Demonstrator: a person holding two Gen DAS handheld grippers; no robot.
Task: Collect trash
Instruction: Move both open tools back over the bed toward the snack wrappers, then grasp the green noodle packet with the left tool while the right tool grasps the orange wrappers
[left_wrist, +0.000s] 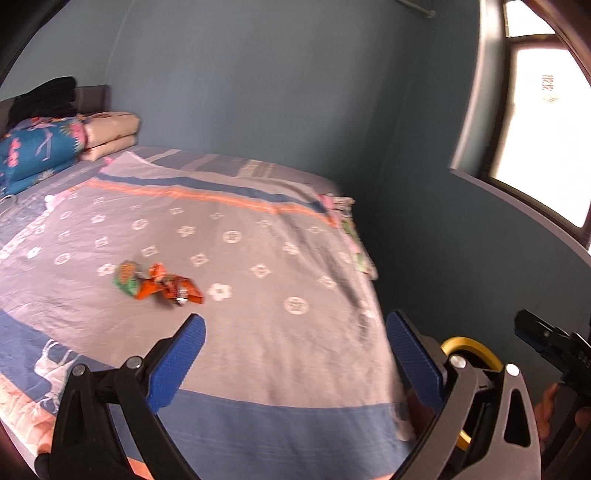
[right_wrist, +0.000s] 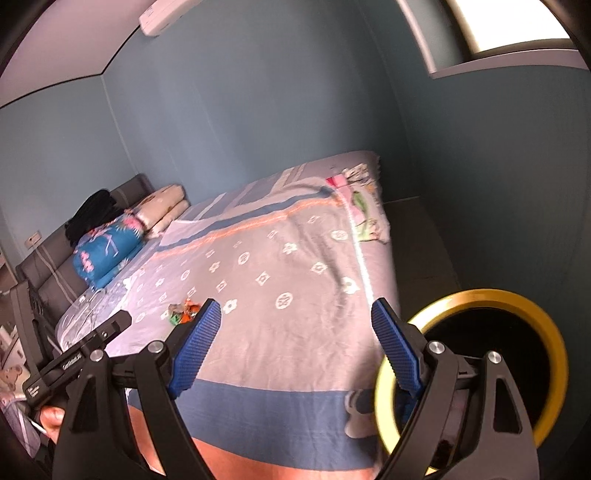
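Looking down both wrists: I see a bed (left_wrist: 258, 258) under a patterned grey cover.
Left gripper (left_wrist: 295, 354): jaws spread wide, holding nothing, over the near part of the bed.
Right gripper (right_wrist: 295, 343): also wide apart and bare.
Wrappers (left_wrist: 159, 282): orange and green, crumpled — on the cover at ten o'clock of the left gripper.
Bin (right_wrist: 491, 354): yellow-rimmed, black inside — at three o'clock, beside the bed.

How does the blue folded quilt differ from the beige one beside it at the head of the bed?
The blue quilt is teal with pink flowers; the beige quilt is pale and faintly patterned. The blue one has black clothing piled on it; the beige has nothing on top. Both are folded, side by side against the headboard.
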